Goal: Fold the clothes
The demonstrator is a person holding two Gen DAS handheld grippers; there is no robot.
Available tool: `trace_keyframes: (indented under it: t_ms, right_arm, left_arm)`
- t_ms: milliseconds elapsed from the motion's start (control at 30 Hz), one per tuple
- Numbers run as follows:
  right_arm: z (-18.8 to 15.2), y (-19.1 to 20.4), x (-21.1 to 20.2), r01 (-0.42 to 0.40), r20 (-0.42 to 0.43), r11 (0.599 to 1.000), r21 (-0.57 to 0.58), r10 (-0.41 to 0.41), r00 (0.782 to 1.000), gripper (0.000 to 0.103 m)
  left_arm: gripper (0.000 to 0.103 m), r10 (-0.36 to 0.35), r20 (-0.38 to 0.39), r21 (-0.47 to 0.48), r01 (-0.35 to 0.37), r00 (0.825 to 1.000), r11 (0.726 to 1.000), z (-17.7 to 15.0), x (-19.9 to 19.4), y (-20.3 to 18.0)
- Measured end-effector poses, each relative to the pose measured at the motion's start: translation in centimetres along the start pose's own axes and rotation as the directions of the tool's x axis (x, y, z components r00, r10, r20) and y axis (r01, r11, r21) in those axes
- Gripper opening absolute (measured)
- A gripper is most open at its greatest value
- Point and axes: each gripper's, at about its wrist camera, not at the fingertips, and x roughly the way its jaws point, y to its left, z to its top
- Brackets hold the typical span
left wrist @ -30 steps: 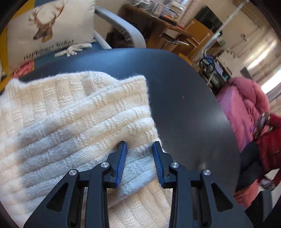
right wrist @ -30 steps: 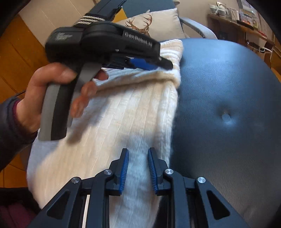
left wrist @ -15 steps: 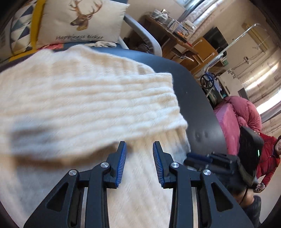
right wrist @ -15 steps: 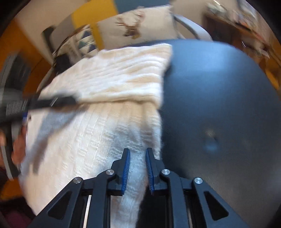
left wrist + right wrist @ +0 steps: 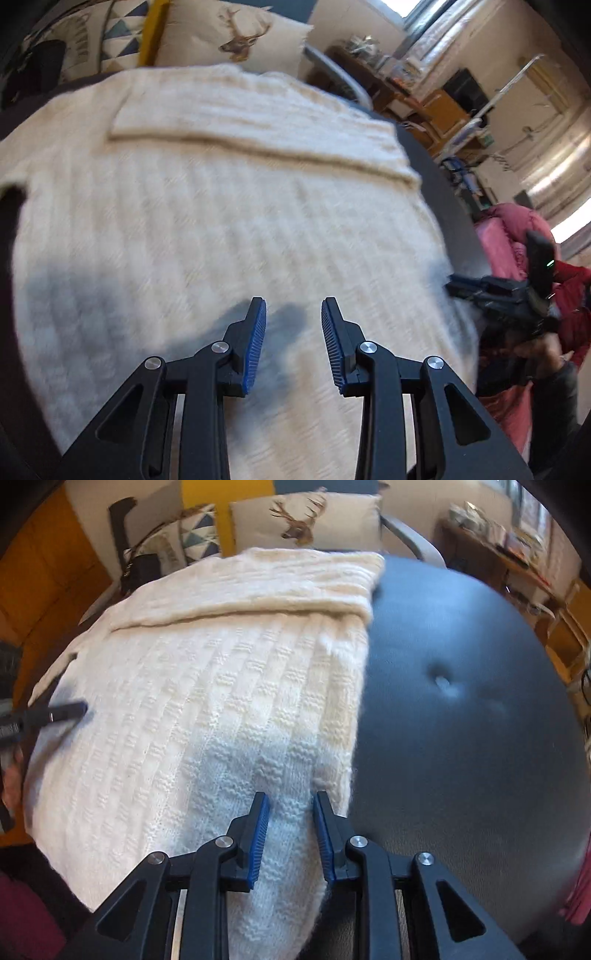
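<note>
A cream knitted sweater point(image 5: 221, 221) point(image 5: 221, 701) lies spread over the left half of a round dark ottoman point(image 5: 461, 738), its far part folded back in a flap point(image 5: 258, 587). My left gripper point(image 5: 293, 304) hovers open above the sweater's near part, with nothing between its fingers; its tip shows at the left edge of the right wrist view point(image 5: 62, 712). My right gripper point(image 5: 290, 797) is over the sweater's near right edge. Its jaws are opening, with knit lying between the pads but not pinched. It also appears at the right of the left wrist view point(image 5: 491, 291).
Behind the ottoman stand a deer-print pillow point(image 5: 306, 520), a triangle-pattern cushion point(image 5: 192, 535) and a grey chair arm point(image 5: 410, 535). Pink and red clothing point(image 5: 509, 229) is piled beside the ottoman. A cluttered wooden desk point(image 5: 498, 546) is at the back right.
My left gripper has swept from the folded flap at the far end across to the sweater's near left side. The right gripper's jaws narrowed, then widened a little.
</note>
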Motion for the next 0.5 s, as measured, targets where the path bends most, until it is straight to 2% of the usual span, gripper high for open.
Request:
trace_keyframes:
  t_ms: [67, 167, 267, 400, 500]
  right_arm:
    - [0.0, 0.0, -1.2, -0.008, 0.019, 1.0, 0.029, 0.007, 1.0, 0.025]
    - [-0.9, 1.6, -3.3, -0.071, 0.054, 0.997, -0.014, 0.072, 0.996, 0.025]
    - [-3.0, 3.1, -2.8, -0.042, 0.021, 0.997, -0.065, 0.043, 0.999, 0.025]
    - [-5.7, 1.9, -1.4, -0.029, -0.005, 1.0, 0.002, 0.029, 1.0, 0.026]
    - [-5.2, 1.9, -2.2, -0.077, 0.064, 0.995, 0.065, 0.073, 0.995, 0.026]
  left_arm:
    - [0.034, 0.01, 0.028, 0.0, -0.01, 1.0, 1.0, -0.9, -1.3, 0.0]
    - [0.034, 0.019, 0.068, -0.005, -0.018, 0.998, 1.0, -2.2, -3.3, 0.0]
    - [0.034, 0.036, 0.061, -0.041, -0.034, 0.997, 0.999, -3.8, -4.0, 0.8]
    - [0.034, 0.016, 0.084, -0.099, -0.007, 0.996, 0.995, -5.6, -4.7, 2.3]
    - [0.034, 0.03, 0.104, -0.108, -0.019, 0.994, 0.994, -5.8, -5.3, 2.1]
